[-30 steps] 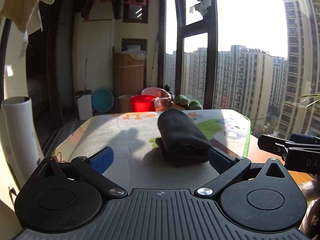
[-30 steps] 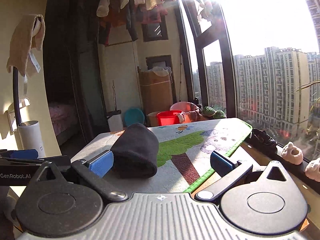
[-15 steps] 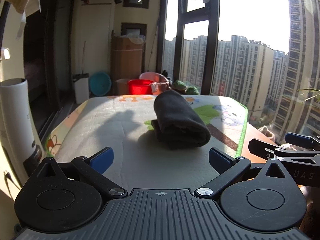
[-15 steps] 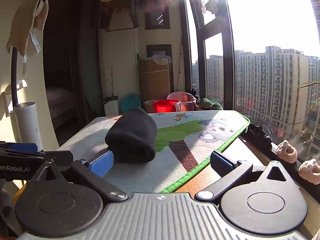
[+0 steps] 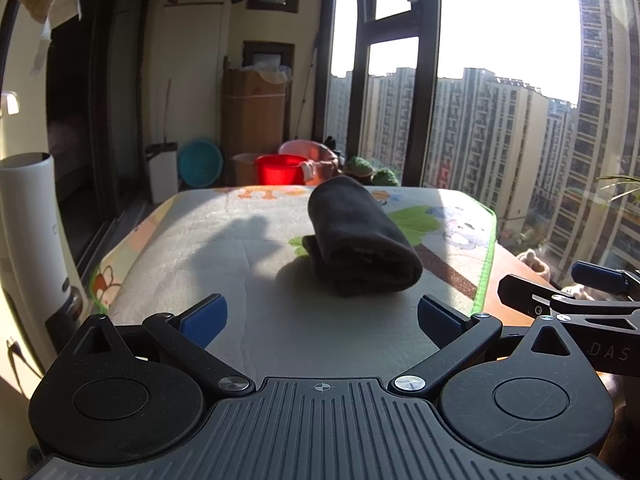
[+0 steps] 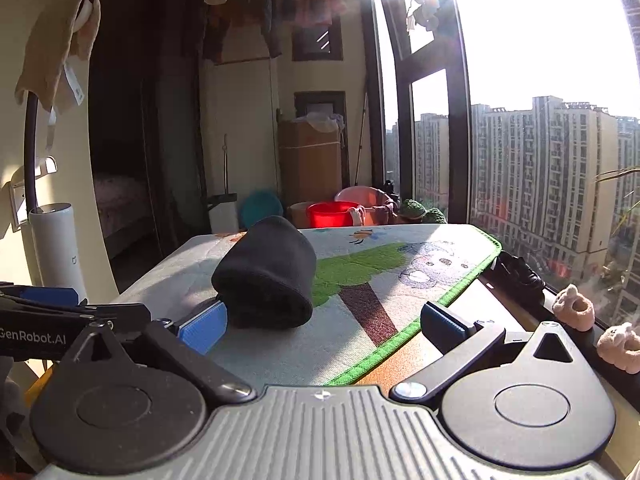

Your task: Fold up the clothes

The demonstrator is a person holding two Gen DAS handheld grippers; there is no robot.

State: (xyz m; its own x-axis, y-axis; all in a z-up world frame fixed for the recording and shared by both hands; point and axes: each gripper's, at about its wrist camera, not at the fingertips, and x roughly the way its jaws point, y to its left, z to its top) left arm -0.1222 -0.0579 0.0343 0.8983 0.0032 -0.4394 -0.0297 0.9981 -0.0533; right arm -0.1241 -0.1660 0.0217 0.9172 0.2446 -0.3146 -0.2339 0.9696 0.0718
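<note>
While both tools hung low at the near edge of the table [image 5: 516, 276], nothing sat between their pads. Far left, a white cylinder [image 5: 28, 232] stood off the table's side, w/ a teal basin [image 5: 200, 163] and a red tub [image 5: 279, 169] on the floor beyond the far end. Left tool [image 5: 319, 316] had its blue pads spread wide apart, gripping nothing, over the pale part of the cartoon-print mat [image 5: 224, 248]. Center-right on that mat lay the dark folded garment [image 5: 360, 244], a thick rolled bundle, resting flat and clear of the left tool's pads. From the right wrist view the garment [image 6: 268, 276] sat ahead-left; whether the right tool's left pad touched its near edge or just overlapped it in view couldn't be told. Right tool [image 6: 320, 326] was also spread wide, empty, over the mat's green border [image 6: 404, 344] and bare wood. Further right, a black shoe [image 6: 520, 276] and pink fuzzy slippers [image 6: 574, 308] rested by the window.
</note>
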